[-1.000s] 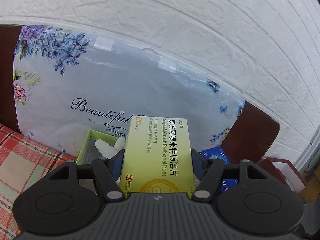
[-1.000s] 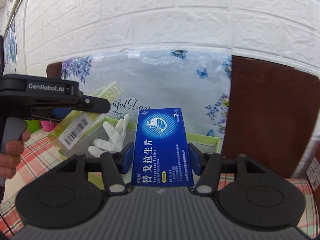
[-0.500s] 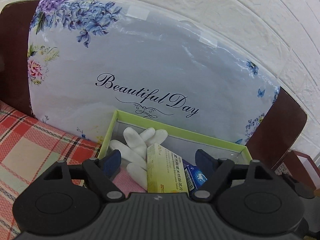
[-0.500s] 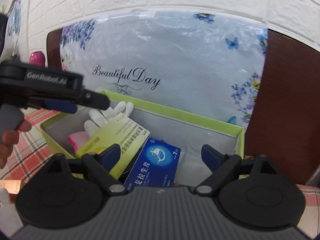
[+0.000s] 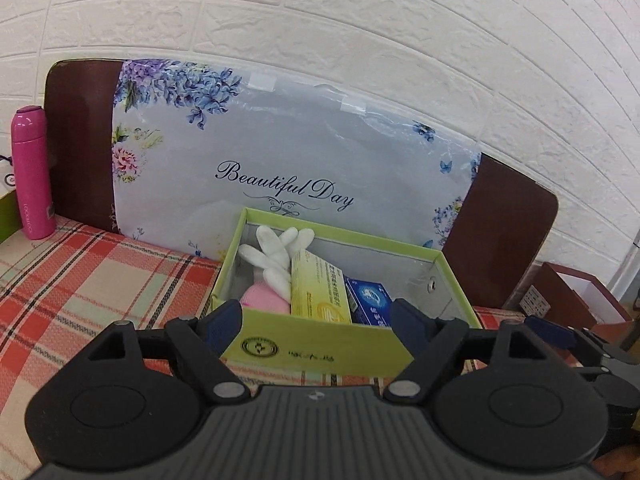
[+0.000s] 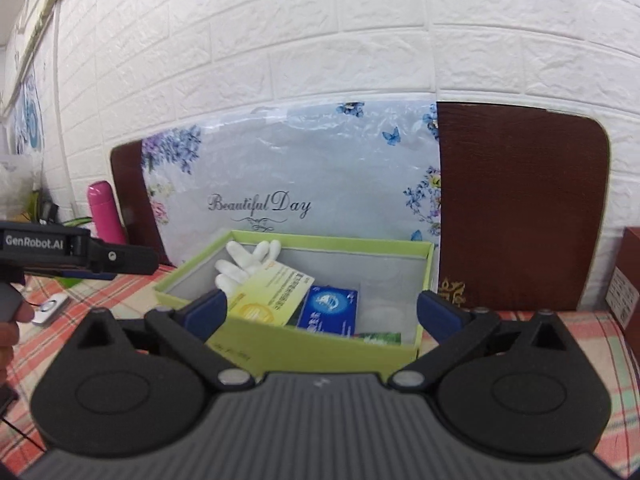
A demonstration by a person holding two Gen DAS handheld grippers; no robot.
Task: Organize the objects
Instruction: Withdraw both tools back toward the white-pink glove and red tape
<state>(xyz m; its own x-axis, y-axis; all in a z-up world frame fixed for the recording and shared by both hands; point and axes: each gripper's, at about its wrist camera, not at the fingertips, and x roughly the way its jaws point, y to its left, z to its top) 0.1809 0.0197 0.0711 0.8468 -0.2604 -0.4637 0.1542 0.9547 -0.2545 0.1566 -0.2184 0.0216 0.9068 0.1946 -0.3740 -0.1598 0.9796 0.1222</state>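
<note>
The green box [image 5: 320, 354] sits on the plaid tablecloth [image 5: 100, 280], close against the floral "Beautiful Day" panel [image 5: 280, 160] that leans on the white brick wall [image 5: 360, 40]. Inside it I can see the yellow medicine carton [image 5: 318, 290] propped up at a tilt, with the blue medicine carton [image 5: 370, 298] just beside it on its right. White gloves [image 5: 278, 254] lie toward the back left corner, touching the yellow carton, and something pink [image 5: 260, 298] lies under them (I can't tell what it is). From the right wrist view a bit of green packaging [image 6: 380, 338] shows low in the near right corner.

My left gripper [image 5: 318, 320] hovers just in front of the box's near wall, fingers spread wide and holding nothing. My right gripper [image 6: 322, 312] is likewise spread wide and empty, its fingers framing the box from the front. The left tool's body [image 6: 76, 254] reaches in at the left edge of the right wrist view.

Further out, a pink bottle [image 5: 32, 172] stands upright at the far left of the table, and a dark red box [image 5: 576, 300] sits off to the right.
</note>
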